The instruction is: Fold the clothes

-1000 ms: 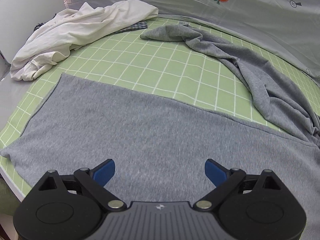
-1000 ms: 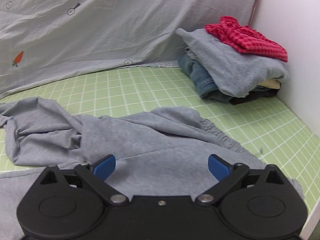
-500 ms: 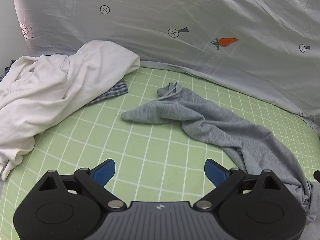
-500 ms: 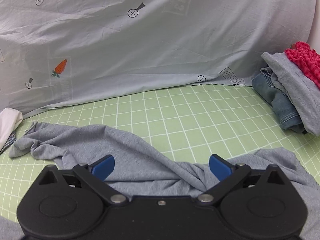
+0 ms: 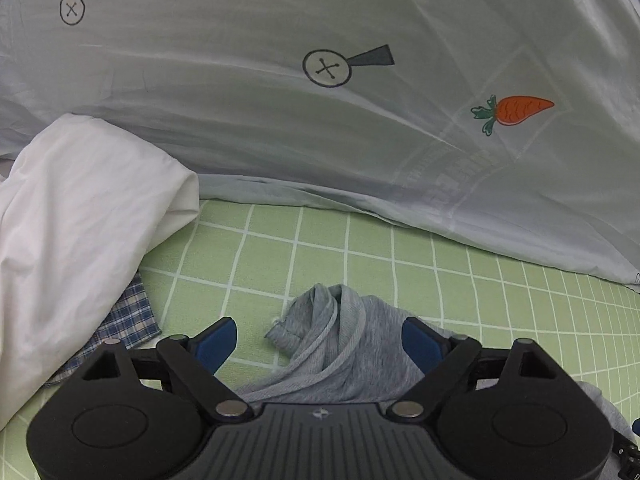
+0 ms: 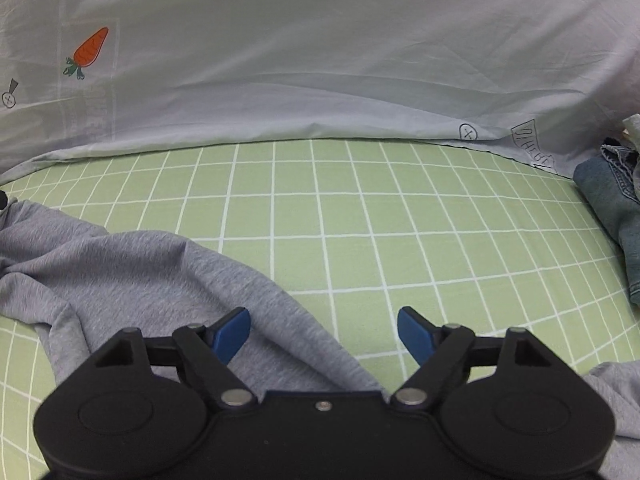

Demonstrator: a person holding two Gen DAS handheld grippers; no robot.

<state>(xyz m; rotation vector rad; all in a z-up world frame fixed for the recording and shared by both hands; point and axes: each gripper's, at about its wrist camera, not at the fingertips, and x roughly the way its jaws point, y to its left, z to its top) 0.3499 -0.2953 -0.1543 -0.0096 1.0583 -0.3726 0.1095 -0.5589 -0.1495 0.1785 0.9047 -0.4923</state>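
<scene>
A grey garment lies on the green checked sheet. In the left wrist view its bunched end (image 5: 340, 336), with a cuff edge, sits between the blue pads of my left gripper (image 5: 318, 342); the jaws are closing and the pads are still apart from the cloth. In the right wrist view a fold of the same grey garment (image 6: 160, 276) runs from the left down under my right gripper (image 6: 324, 334). Its jaws are closing too, with the cloth's edge between the pads and no pad pressing on it.
A white garment (image 5: 76, 232) lies heaped at the left over a blue plaid cloth (image 5: 128, 320). A pale blue quilt with carrot prints (image 5: 360, 128) rises along the back. Folded denim (image 6: 612, 216) lies at the right edge of the green sheet (image 6: 360, 208).
Both grippers moved forward over the bed to the far end of the grey garment. The quilt looms closer. Both pairs of pads stand narrower than before.
</scene>
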